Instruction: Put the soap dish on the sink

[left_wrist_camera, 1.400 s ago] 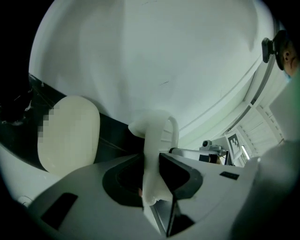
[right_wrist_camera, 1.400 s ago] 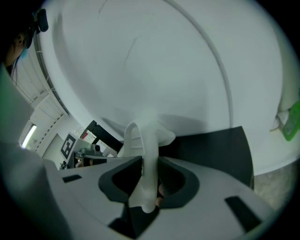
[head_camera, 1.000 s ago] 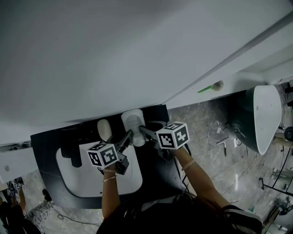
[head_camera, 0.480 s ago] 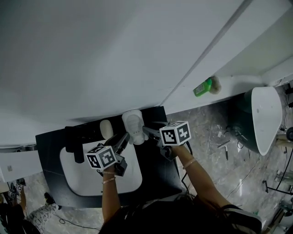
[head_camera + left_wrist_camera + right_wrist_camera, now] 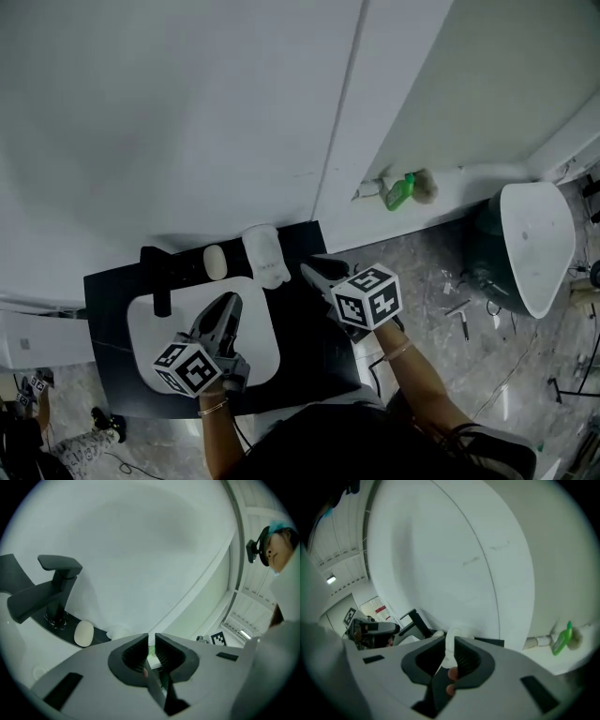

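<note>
The white soap dish (image 5: pixel 265 253) lies on the back of the black counter (image 5: pixel 314 352), behind the white sink basin (image 5: pixel 267 352) and next to a cream soap bar (image 5: pixel 215 261). My left gripper (image 5: pixel 228 302) hovers over the basin, in front of the dish and apart from it. My right gripper (image 5: pixel 309 269) hangs just right of the dish without touching it. The jaws of both have just been closing and now leave a narrow gap with nothing in it. In the right gripper view the dish (image 5: pixel 455 633) shows beyond the jaws (image 5: pixel 451 640). The left gripper view shows its tips (image 5: pixel 151 637) and the soap (image 5: pixel 84 633).
A black faucet (image 5: pixel 159 277) stands at the basin's back left, also in the left gripper view (image 5: pixel 51 592). White wall panels rise right behind the counter. A green bottle (image 5: pixel 401 190) lies on a ledge to the right. A large white tub (image 5: pixel 534 244) stands on the marble floor at far right.
Both grippers have drawn back and up from the soap dish, which stays on the counter's back. Their jaws stand narrower than before. The left gripper now hangs over the basin.
</note>
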Demonstrator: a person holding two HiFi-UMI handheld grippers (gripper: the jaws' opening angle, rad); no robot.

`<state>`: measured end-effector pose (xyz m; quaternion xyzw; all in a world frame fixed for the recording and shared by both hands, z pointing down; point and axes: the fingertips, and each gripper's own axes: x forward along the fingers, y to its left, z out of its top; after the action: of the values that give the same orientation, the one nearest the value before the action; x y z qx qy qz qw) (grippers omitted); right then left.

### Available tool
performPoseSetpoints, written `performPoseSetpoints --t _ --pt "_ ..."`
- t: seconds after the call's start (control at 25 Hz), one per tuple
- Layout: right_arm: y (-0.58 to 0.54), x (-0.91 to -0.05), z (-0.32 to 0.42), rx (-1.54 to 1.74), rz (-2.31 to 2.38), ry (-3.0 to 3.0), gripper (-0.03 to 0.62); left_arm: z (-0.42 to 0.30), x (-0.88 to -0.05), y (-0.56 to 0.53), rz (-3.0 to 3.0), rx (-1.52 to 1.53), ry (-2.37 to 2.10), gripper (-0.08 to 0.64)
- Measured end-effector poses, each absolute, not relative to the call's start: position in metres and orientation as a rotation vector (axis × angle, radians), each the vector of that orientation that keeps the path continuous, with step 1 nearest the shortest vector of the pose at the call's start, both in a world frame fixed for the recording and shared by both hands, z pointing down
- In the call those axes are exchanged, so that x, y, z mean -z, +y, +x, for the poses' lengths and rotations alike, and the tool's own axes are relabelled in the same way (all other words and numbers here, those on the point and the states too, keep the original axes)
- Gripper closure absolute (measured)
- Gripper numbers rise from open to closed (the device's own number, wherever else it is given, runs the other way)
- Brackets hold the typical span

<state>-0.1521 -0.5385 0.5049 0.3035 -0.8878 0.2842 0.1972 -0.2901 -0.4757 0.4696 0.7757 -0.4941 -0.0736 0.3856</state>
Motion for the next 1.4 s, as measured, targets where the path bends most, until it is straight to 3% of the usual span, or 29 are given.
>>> performPoseSetpoints --t 0.04,0.12,0.36,0.72,1.08,1.4 --pt "-0.531 -0.494 -0.150 -0.743 0.858 -2.504 0.525 -0.288 -0.458 -0.465 1.980 0.216 -1.264 0.532" --pt "-0.513 -0.472 -0.146 -0.686 0.848 -2.546 0.538 -0.282 -0.438 -0.443 1.993 0.261 -1.274 0.557" --pt "-0.448 -0.418 -0.130 -0.601 0.802 -2.667 0.571 -0.253 -0.380 -0.386 2.098 0.395 -1.252 0.557" --pt "-0.325 -0.350 -0.092 -0.527 0.685 -2.786 0.572 -0.179 -0.334 -0.291 2.302 0.316 -1.246 0.557" --pt "-0.256 -0.355 -0.049 -0.536 0.702 -2.688 0.574 -0.126 -0.325 -0.221 2.358 0.312 -1.311 0.557" --pt "-0.238 -0.347 -0.054 -0.513 0.691 -2.718 0.574 -0.115 -0.319 -0.218 2.302 0.418 -1.274 0.557"
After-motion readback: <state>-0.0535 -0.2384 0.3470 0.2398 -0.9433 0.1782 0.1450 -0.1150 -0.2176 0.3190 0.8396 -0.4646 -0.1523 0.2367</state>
